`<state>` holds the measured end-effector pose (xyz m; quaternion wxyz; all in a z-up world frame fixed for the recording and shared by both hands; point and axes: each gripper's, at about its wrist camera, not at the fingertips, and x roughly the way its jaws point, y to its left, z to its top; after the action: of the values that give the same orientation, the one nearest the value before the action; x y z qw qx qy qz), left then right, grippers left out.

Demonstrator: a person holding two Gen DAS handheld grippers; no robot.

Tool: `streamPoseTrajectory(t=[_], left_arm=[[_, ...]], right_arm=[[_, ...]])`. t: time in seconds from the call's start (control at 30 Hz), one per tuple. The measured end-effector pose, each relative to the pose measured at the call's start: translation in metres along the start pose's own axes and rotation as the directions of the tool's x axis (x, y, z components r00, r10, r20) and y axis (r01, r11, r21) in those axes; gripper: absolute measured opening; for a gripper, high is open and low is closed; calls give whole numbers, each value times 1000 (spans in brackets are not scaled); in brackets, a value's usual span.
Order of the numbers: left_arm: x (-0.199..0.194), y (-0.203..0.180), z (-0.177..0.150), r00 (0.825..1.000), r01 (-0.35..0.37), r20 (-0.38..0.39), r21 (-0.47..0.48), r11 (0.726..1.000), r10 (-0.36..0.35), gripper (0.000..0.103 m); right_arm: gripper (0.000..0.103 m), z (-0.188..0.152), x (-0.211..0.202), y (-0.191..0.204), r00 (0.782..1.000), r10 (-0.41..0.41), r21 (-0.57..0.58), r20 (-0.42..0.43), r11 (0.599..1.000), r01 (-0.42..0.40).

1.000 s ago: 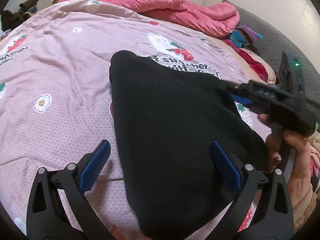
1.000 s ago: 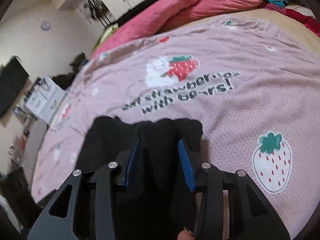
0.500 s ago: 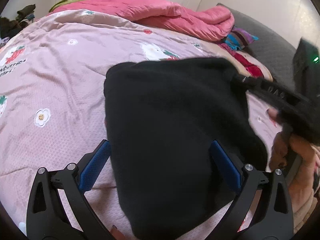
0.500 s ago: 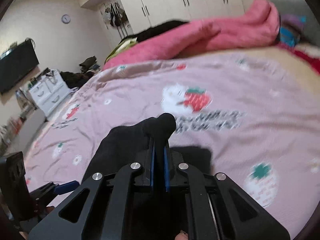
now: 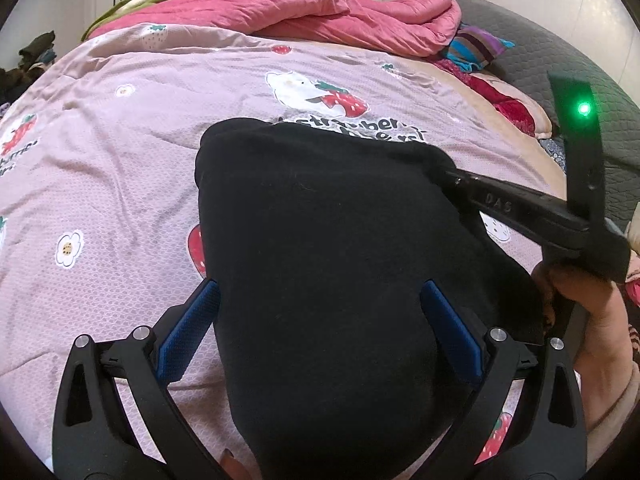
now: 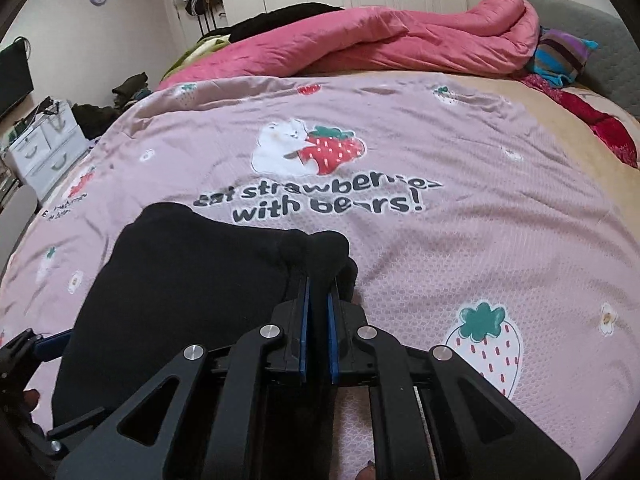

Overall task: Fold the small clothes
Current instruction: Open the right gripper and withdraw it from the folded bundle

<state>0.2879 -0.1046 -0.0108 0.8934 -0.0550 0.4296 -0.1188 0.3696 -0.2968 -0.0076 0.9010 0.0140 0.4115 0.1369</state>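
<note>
Bed (image 6: 500, 240): one, pink strawberry-print cover, mostly bare. Open cover ahead of the garment, to its left and its right; far edge blocked by one heaped pink quilt (image 6: 400, 40), with a striped cloth (image 6: 560, 56) and a red cloth (image 6: 608, 128) at the right edge near the grey headboard (image 5: 520, 60).

Black garment (image 5: 320, 260): one, lying on the bed near the front, just below the printed text. Long axis runs from the near edge away toward the quilt; far end is the narrower one, rounded corner at its far left. Near end passes out of the left wrist view at the bottom.

Tongs: two.
- Right tongs (image 6: 318, 304): closed on the garment's far right corner, cloth bunched between the blue pads and bulging past the tips. A hand (image 5: 576, 292) holds them from the right side.
- Left tongs (image 5: 320, 328): open wide, one pad on each side of the garment's near part, pads not pressing it; left pad over bare cover.
</note>
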Motion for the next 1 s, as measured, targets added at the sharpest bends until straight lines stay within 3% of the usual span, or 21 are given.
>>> streamPoseTrajectory(t=[0.17, 0.3, 0.47, 0.83, 1.0], left_arm=[[0, 0, -1, 1000, -1, 1, -1, 1000, 1, 93], [0, 1, -1, 1000, 2, 2, -15, 1000, -2, 93], [-1, 3, -1, 1000, 1, -1, -24, 1000, -1, 93], [-14, 6, -6, 1000, 21, 12, -65, 998, -20, 93], [-32, 5, -7, 998, -6, 62, -63, 998, 10, 94]], right_arm=[[11, -2, 1, 0, 1000, -15, 12, -1, 1000, 15], [29, -2, -5, 1, 999, -33, 2, 4, 999, 33], [37, 0, -16, -8, 1000, 2, 59, 10, 998, -3], [94, -10, -76, -1, 987, 5, 35, 162, 999, -11], [99, -21, -111, -2, 969, 19, 50, 246, 998, -32]])
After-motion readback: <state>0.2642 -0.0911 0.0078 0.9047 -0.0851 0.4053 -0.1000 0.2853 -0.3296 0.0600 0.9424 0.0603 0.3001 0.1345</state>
